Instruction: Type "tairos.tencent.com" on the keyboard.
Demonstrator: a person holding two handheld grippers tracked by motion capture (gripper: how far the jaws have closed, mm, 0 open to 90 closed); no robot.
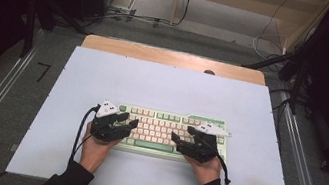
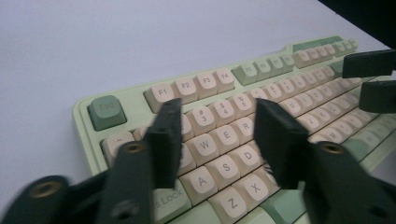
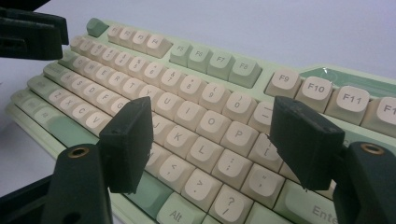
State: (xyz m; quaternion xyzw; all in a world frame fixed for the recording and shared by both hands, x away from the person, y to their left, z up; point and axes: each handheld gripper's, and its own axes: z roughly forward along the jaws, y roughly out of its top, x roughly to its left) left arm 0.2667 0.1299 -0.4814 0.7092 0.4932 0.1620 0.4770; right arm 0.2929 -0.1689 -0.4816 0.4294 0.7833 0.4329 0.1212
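Both grippers hover over the keyboard (image 1: 166, 129) on the table (image 1: 163, 85) (green-and-cream keys). The left gripper (image 2: 217, 128) and right gripper (image 3: 212, 135) have spread jaws pinching nothing.

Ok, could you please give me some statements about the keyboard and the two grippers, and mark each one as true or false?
1. The keyboard lies on a pale sheet that covers the table. True.
2. The left gripper is clamped on the Esc key. False: its jaws stand apart above the letter keys, and Esc is off to the side, untouched.
3. The right gripper has its jaws open over the keyboard's right half. True.
4. The keyboard's case is black. False: it is light green, with cream and green keys.
5. Both hands come in from the near edge of the table. True.
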